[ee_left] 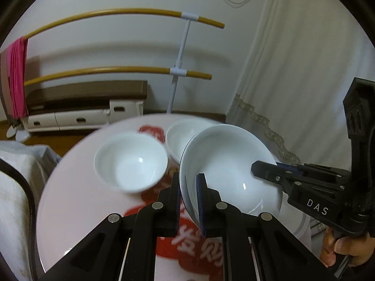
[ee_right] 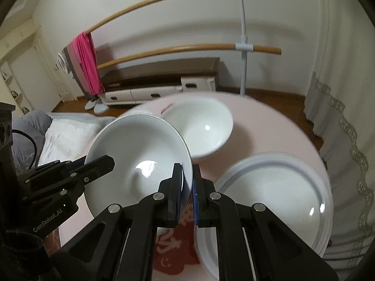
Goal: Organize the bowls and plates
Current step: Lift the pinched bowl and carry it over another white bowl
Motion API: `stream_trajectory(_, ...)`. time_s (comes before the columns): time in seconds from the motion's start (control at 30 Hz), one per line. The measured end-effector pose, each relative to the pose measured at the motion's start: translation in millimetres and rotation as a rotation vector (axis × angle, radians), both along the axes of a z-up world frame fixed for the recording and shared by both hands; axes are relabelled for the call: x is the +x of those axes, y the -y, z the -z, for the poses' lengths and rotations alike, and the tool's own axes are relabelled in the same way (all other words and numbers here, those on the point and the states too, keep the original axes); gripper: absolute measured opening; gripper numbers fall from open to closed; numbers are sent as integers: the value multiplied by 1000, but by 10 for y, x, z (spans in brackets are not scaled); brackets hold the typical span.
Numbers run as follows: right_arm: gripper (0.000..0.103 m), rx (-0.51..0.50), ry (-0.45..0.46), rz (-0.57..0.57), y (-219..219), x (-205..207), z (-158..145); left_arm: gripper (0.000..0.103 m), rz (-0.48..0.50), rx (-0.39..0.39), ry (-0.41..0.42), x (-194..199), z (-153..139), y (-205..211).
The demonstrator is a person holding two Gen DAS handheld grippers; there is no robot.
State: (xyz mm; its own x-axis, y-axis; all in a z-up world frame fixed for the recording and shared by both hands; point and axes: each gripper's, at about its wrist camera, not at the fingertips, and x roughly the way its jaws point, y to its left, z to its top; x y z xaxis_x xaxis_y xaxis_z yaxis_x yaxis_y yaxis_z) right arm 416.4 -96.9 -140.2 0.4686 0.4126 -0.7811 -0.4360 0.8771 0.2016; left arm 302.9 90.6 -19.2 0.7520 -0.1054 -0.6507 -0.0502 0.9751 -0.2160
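Observation:
Both grippers hold one white bowl (ee_left: pixel 225 164) above the round pink table (ee_left: pixel 70 201). My left gripper (ee_left: pixel 189 201) is shut on its near-left rim. My right gripper (ee_right: pixel 187 192) is shut on its right rim; the bowl also shows in the right wrist view (ee_right: pixel 138 154). The right gripper (ee_left: pixel 269 172) reaches in from the right in the left wrist view. A second white bowl (ee_left: pixel 131 161) stands on the table at left, a third (ee_left: pixel 180 138) behind the held one. A large white plate (ee_right: pixel 274 192) lies on the table at right.
The table bears a red printed pattern (ee_left: pixel 187 245). Behind stand a wooden-rail rack (ee_left: pixel 180 70) with a pink cloth (ee_left: pixel 17 79), a low cabinet (ee_left: pixel 82 114), a curtain (ee_left: pixel 293 93) at right and bedding (ee_right: pixel 65 135) at left.

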Motion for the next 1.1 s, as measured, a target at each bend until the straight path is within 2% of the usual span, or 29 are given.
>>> stream_trajectory(0.23,8,-11,34,7,-28,364,-61,8,-10,32,8,376,-47,52)
stream_trajectory(0.7,9,-39,-40,50,51,915,390,8,-20,51,-97,1307,283,208)
stream_trajectory(1.1,9,-79,-57,78,-39,1139,514,9,-39,57,-158,1732,442,291)
